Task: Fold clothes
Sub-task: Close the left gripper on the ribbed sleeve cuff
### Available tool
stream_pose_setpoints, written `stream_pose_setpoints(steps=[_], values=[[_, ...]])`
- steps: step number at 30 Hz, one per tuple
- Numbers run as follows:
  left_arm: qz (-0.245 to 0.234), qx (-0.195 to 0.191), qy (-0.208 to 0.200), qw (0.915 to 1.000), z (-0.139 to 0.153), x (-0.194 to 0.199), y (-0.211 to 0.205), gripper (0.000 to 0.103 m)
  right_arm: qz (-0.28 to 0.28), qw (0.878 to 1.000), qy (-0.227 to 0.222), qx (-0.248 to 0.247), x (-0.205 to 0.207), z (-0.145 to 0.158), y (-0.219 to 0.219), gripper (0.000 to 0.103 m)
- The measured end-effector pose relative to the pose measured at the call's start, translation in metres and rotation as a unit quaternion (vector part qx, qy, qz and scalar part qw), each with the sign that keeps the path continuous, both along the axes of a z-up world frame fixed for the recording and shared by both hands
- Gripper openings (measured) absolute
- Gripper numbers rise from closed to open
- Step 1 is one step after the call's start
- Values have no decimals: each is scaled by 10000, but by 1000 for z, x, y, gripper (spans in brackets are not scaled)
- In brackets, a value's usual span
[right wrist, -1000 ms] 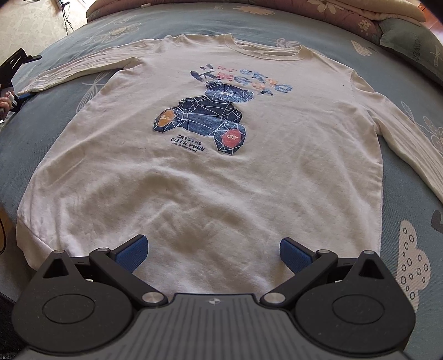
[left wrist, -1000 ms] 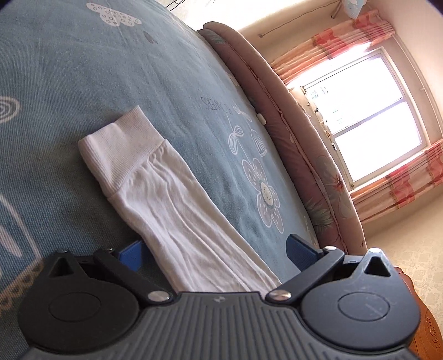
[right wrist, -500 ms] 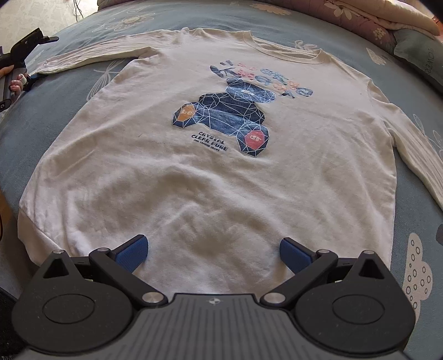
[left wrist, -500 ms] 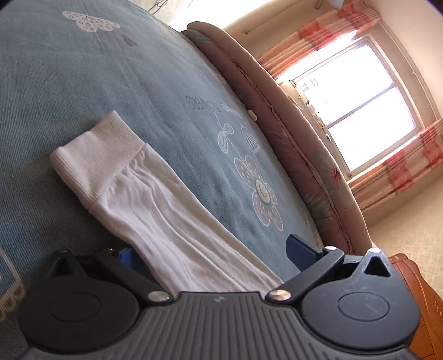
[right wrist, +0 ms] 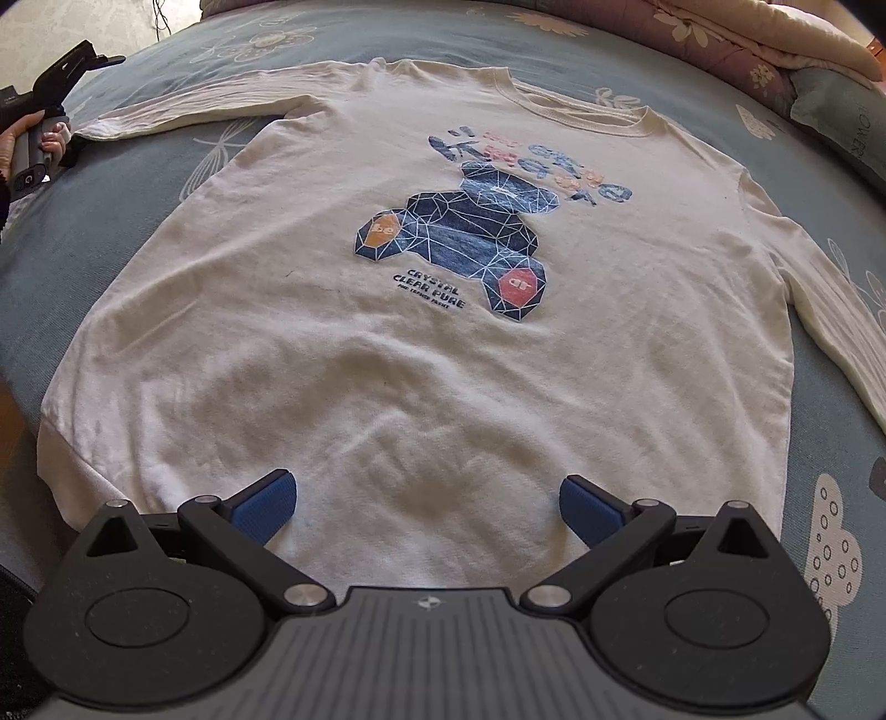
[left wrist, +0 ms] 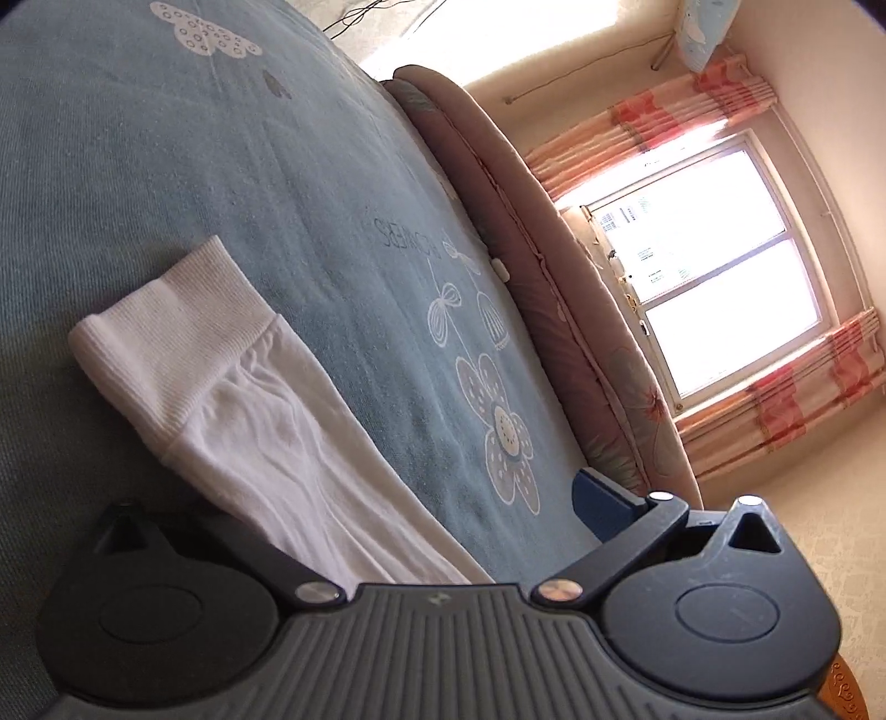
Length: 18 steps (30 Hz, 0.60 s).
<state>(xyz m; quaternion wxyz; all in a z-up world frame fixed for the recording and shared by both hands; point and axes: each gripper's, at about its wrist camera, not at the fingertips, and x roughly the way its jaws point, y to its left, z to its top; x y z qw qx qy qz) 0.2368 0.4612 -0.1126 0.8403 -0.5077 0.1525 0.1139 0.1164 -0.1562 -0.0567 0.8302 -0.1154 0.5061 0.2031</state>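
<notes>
A white long-sleeved shirt (right wrist: pixel 421 354) with a blue bear print lies flat, front up, on the blue bedspread (right wrist: pixel 127 183). My right gripper (right wrist: pixel 426 504) hovers open just over the hem, with cloth showing between its blue pads (right wrist: pixel 266 501). The shirt's sleeve (left wrist: pixel 288 443) ends in a ribbed cuff (left wrist: pixel 177 332) and runs between the wide jaws of my open left gripper (left wrist: pixel 410 515). That gripper's right pad (left wrist: pixel 601 504) shows; the other is hidden by the sleeve. The right wrist view shows the left gripper (right wrist: pixel 39 111) in a hand at the sleeve's end.
A padded brown bed rim (left wrist: pixel 554 288) borders the bedspread, with a bright window (left wrist: pixel 714 277) and pink curtains behind. A folded quilt (right wrist: pixel 764 39) and a grey pillow (right wrist: pixel 847 127) lie at the head of the bed. The other sleeve (right wrist: pixel 841 321) stretches to the right.
The left gripper has shifted along the sleeve, so the cuff sits further left in its view and its left pad is now covered. The right gripper has drifted slightly over the hem.
</notes>
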Motion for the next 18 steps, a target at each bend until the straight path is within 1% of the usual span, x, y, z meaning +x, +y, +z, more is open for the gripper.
stream_pose_setpoints(steps=[3, 5, 6, 9, 10, 11, 15, 17, 18], values=[[-228, 494, 95, 9985, 0, 1, -10, 102, -61, 10000, 20, 26, -3, -4, -4, 103], [-162, 661, 185, 9975, 0, -3, -14, 93, -100, 9999, 13, 73, -4, -4, -7, 103], [-102, 666, 222, 9975, 0, -6, -13, 90, -112, 9999, 14, 98, -5, -3, -8, 103], [45, 725, 354, 9967, -3, -11, -13, 72, -151, 9998, 25, 111, -7, -3, -13, 103], [76, 767, 423, 9961, -3, -13, -13, 61, -174, 9998, 26, 126, -7, -4, -14, 103], [106, 808, 491, 9955, -4, -14, -13, 54, -196, 9997, 23, 144, -7, -4, -15, 103], [176, 832, 607, 9945, -7, -17, -9, 41, -180, 9998, -12, 78, -8, -6, -13, 103], [269, 774, 659, 9945, -10, -19, -7, 27, -170, 9998, -15, 59, -8, -6, -12, 103], [316, 742, 685, 9944, -12, -20, -5, 23, -175, 9998, -15, 68, -9, -5, -13, 103]])
